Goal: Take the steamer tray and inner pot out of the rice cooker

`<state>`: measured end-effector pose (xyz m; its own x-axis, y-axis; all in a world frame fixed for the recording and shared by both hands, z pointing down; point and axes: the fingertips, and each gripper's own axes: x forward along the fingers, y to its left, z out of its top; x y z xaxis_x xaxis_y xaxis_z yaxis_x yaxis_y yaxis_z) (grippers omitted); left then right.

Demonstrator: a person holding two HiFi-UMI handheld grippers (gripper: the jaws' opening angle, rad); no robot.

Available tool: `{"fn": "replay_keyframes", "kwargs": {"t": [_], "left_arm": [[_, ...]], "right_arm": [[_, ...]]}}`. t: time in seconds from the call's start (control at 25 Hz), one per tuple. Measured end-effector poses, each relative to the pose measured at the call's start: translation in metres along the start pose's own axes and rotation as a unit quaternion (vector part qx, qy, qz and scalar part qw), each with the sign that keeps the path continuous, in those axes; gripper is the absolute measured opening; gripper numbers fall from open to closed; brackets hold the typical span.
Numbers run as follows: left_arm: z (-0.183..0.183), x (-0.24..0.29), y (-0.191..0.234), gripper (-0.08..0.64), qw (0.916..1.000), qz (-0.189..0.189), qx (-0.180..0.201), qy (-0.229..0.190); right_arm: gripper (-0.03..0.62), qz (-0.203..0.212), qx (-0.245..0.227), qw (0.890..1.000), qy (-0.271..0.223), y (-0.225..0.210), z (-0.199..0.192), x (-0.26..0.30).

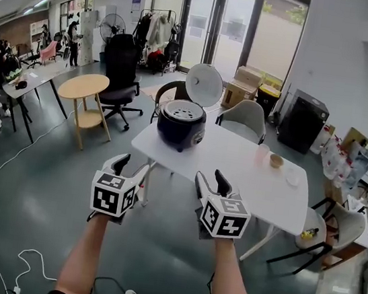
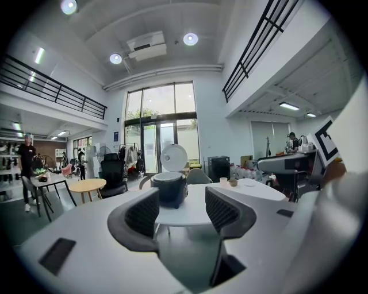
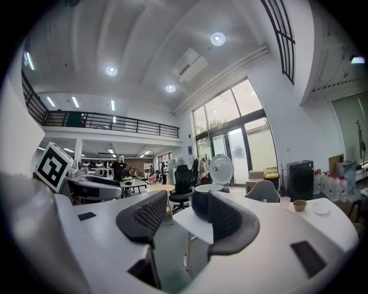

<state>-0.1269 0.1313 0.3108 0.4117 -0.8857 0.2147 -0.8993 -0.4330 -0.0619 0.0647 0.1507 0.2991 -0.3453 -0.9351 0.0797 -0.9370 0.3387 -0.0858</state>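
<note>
A dark rice cooker (image 1: 181, 125) stands on the far left part of a white table (image 1: 242, 168), its round white lid (image 1: 204, 85) tipped up. A pale perforated steamer tray (image 1: 183, 111) sits in its mouth; the inner pot is hidden beneath. Both grippers hover well short of the table, over the floor. My left gripper (image 1: 131, 168) is open and empty. My right gripper (image 1: 211, 179) beside it is open and empty too. In the left gripper view the cooker (image 2: 170, 186) shows between the spread jaws of the gripper (image 2: 182, 209). In the right gripper view the cooker (image 3: 201, 202) lies behind the gripper (image 3: 187, 217).
A cup (image 1: 262, 152), a small bowl (image 1: 276, 161) and a dish (image 1: 293, 179) sit on the table's right half. A grey chair (image 1: 243, 119) stands behind the table, another chair (image 1: 336, 225) at its right end. A round wooden table (image 1: 84, 86) and a black office chair (image 1: 122, 66) stand to the left.
</note>
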Motion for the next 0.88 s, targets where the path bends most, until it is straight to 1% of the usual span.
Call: {"fn": "replay_keyframes", "kwargs": {"t": [0.16, 0.28, 0.52, 0.72, 0.88], "left_arm": [[0.001, -0.001, 0.01, 0.308, 0.9999, 0.011, -0.002, -0.005], [0.002, -0.005, 0.019, 0.349, 0.9996, 0.023, -0.011, -0.009], [-0.004, -0.008, 0.026, 0.423, 0.9995, 0.021, -0.019, -0.015], [-0.006, -0.011, 0.037, 0.437, 0.9995, 0.022, -0.016, -0.018], [-0.009, -0.013, 0.048, 0.437, 0.9996, 0.013, -0.013, -0.022]], "right_arm": [[0.275, -0.006, 0.005, 1.0, -0.003, -0.002, 0.001, 0.002], [0.315, -0.012, 0.007, 1.0, -0.004, -0.005, 0.002, 0.0], [0.401, -0.02, 0.011, 1.0, -0.004, -0.005, 0.0, 0.0], [0.475, -0.021, 0.006, 1.0, -0.005, 0.003, -0.001, 0.008], [0.489, -0.02, 0.004, 1.0, -0.001, 0.013, -0.004, 0.016]]}}
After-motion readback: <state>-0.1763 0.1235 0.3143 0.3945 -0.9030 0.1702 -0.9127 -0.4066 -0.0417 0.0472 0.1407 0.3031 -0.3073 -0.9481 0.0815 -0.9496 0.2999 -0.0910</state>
